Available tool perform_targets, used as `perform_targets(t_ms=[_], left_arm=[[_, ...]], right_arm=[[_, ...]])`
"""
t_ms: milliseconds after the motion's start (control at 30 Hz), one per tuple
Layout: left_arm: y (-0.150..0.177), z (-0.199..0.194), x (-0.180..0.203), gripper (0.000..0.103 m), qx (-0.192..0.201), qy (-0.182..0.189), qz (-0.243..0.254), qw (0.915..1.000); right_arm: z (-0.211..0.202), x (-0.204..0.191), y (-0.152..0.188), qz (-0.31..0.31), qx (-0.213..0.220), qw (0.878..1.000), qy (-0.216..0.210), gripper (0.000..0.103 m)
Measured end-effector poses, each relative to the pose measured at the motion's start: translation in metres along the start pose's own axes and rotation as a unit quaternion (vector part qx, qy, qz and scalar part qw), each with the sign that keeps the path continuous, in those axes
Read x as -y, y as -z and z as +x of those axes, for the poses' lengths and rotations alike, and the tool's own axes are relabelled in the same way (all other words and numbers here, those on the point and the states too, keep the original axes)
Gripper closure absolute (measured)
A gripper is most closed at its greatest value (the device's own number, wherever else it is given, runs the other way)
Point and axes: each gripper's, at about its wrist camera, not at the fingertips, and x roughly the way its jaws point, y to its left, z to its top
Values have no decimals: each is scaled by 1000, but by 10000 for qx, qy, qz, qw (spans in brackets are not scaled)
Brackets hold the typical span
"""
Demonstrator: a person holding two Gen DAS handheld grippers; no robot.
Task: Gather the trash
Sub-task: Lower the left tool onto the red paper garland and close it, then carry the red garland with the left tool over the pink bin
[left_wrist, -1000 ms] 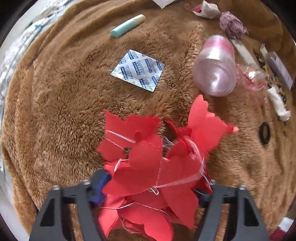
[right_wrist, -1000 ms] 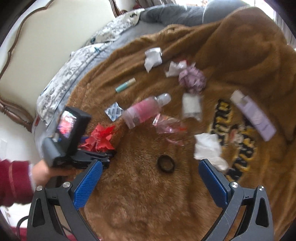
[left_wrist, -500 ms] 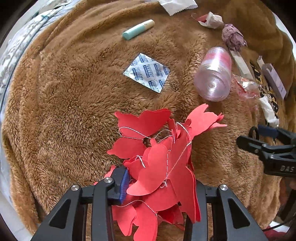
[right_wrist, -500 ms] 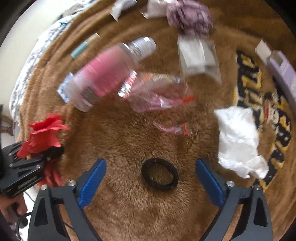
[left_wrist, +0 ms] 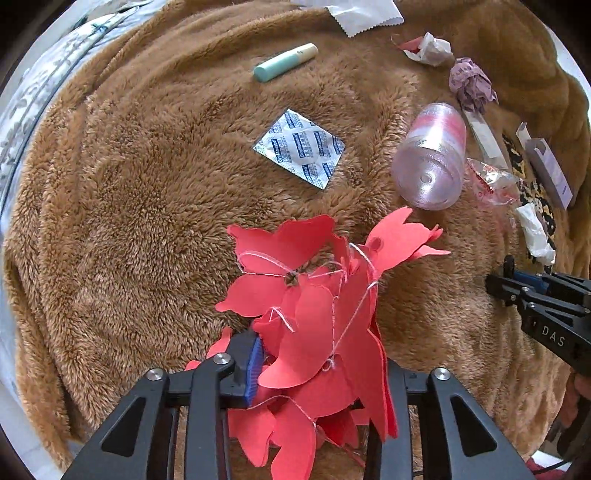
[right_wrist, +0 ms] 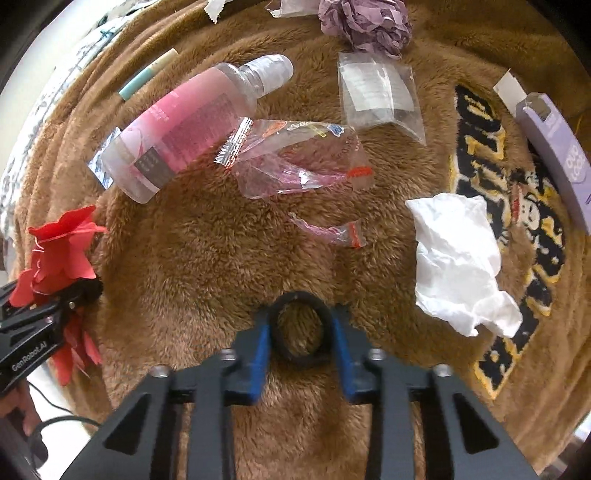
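My left gripper [left_wrist: 314, 365] is shut on a bunch of red paper cut-outs [left_wrist: 317, 295] strung on white thread, held just above the brown fleece blanket [left_wrist: 129, 184]. The same bunch shows in the right wrist view [right_wrist: 59, 254]. My right gripper [right_wrist: 300, 338] has closed on a black hair ring [right_wrist: 300, 332] lying on the blanket; the blue pads touch both its sides. The right gripper also shows in the left wrist view [left_wrist: 517, 284].
On the blanket lie a pink bottle [right_wrist: 184, 125], clear wrappers [right_wrist: 295, 162], a white tissue [right_wrist: 461, 258], a crumpled purple paper [right_wrist: 369, 26], a clear bag [right_wrist: 376, 96], a purple box [right_wrist: 554, 147], a blue-printed sachet [left_wrist: 299, 149] and a mint tube [left_wrist: 284, 62].
My right gripper came down over the black ring and closed on it. My left gripper closed further on the red cut-outs and lifted them slightly.
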Motion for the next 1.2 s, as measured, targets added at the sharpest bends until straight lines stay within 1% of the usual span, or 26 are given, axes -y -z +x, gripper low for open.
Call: perform_targets(t_ms=[33, 133, 200, 433, 467, 633, 733, 833, 867, 900, 933, 1067, 1100, 1133, 1167, 1200], left_arm=[[-2, -3, -1, 73, 3, 13, -7, 10000], [0, -11, -3, 76, 35, 36, -8, 10000], [2, -18, -5, 78, 79, 64, -17, 9999], [16, -36, -10, 80, 235, 177, -39, 9996], [22, -39, -12, 80, 269, 197, -49, 9994], [40, -69, -26, 81, 537, 518, -227, 9970], [47, -91, -37, 81, 764, 722, -341, 9939], [55, -109, -45, 81, 911, 877, -426, 9911], [56, -115, -49, 81, 982, 912, -457, 9899], [60, -121, -52, 81, 1030, 954, -470, 9890], [63, -125, -56, 81, 1090, 975, -480, 9881], [86, -155, -43, 81, 1361, 1027, -482, 9842], [92, -164, -42, 81, 1451, 1032, -496, 9828], [96, -172, -43, 81, 1531, 1044, -537, 9812], [98, -180, -41, 81, 1627, 1041, -614, 9792], [104, -188, -42, 81, 1712, 1037, -690, 9773]], right_arm=[[-1, -2, -1, -39, -21, 10000, 46, 87], [-11, -9, -7, -207, -19, 9997, 154, 94], [-20, -8, -5, -269, -21, 9995, 176, 95], [-47, -32, 3, -487, 148, 9984, 253, 96], [-55, -38, 5, -526, 194, 9981, 260, 96], [-85, -46, 9, -693, 440, 9964, 215, 96], [-109, -53, 16, -744, 604, 9953, 131, 96], [-124, -56, 23, -792, 761, 9939, 58, 96], [-124, -50, 23, -804, 800, 9935, 31, 96], [-137, -35, 32, -813, 840, 9931, 5, 96], [-137, -28, 38, -794, 902, 9927, -60, 96], [-153, -30, 53, -786, 1078, 9909, -176, 96], [-156, -31, 54, -796, 1125, 9903, -193, 96], [-149, -38, 48, -806, 1166, 9897, -219, 96], [-147, -41, 44, -857, 1183, 9886, -365, 96], [-152, -42, 46, -898, 1222, 9876, -392, 96]])
